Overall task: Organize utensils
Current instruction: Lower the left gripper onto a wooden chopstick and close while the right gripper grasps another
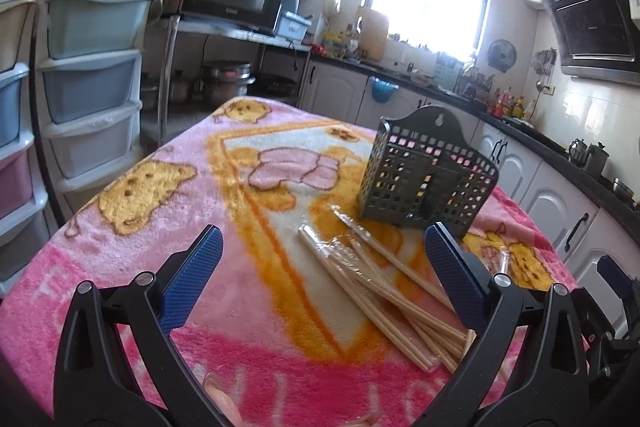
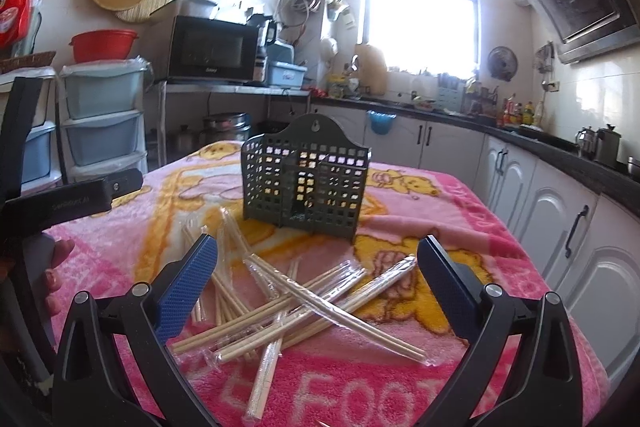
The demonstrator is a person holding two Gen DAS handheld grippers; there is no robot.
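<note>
Right wrist view alone shows the full crisscrossed heap of wrapped chopsticks (image 2: pixel 288 299) before the upright holder (image 2: pixel 306 179); both grippers' (image 1: pixel 322 275) (image 2: pixel 318 281) jaws gape, empty.

Upright on a pink cartoon blanket (image 2: pixel 460 211): dark perforated holder (image 2: pixel 306 179), hanging tab at top, divider inside. Just in front, scattered in a loose crisscross heap: pale wooden chopsticks (image 2: pixel 288 303), many in clear plastic sleeves, lying flat. Seen again from the left: holder (image 1: pixel 428 173), chopsticks (image 1: pixel 384 291).
</note>
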